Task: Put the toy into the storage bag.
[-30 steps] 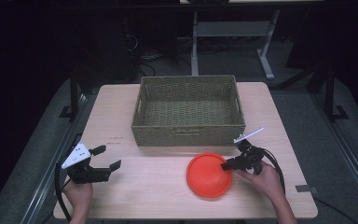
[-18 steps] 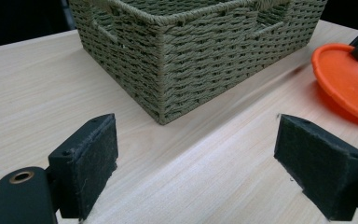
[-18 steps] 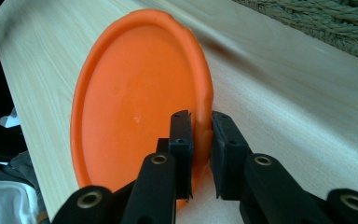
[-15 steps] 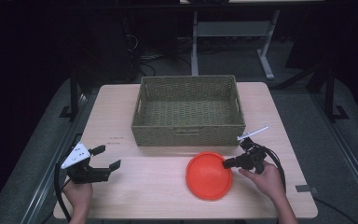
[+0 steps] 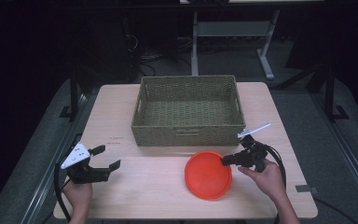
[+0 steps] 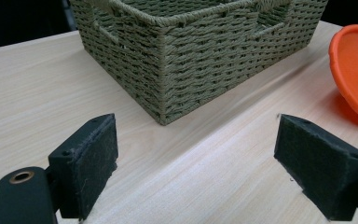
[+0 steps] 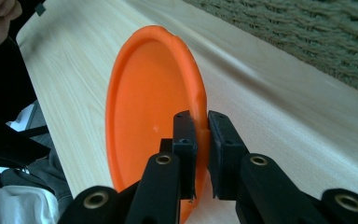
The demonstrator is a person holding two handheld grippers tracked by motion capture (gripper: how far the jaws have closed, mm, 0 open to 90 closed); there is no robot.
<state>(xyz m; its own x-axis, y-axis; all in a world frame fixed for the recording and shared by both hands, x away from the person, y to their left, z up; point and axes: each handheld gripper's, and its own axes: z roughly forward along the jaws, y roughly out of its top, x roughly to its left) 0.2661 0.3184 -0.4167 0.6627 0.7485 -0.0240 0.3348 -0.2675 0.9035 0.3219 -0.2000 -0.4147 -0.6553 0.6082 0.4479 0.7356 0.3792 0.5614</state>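
**Right gripper pinches the rim of the orange plate; left gripper stands wide**

The right gripper (image 7: 201, 140) has its two black jaws drawn in on the rim of the orange plate (image 7: 149, 107), and they have just been closing, with the plate's edge between them. In the right gripper view the pads press on either side of the thin rim, one on the hollow inner face and one on the outer. In the high view the right gripper (image 5: 224, 161) meets the orange plate (image 5: 208, 174) at its right edge, on the near right part of the table (image 5: 158, 196), just in front of the basket (image 5: 189, 112).

The left gripper (image 5: 108, 157) rests in the hand at the near left of the table, well apart from the plate. Its jaws stand wide with nothing between them; the left gripper view shows bare tabletop between the two pads (image 6: 86, 156).

The plate is round, smooth and glossy, of what looks like plastic, with a shallow dished middle and a raised lip. The basket is rectangular, woven of olive-green cord in tight ribbed rows, with a thicker braided rim and slot handles in its walls. The table is pale wood with fine straight grain. The gripper pads are dull black blocks with a rough, felt-like face, and brass-coloured rivets show in the jaw links.
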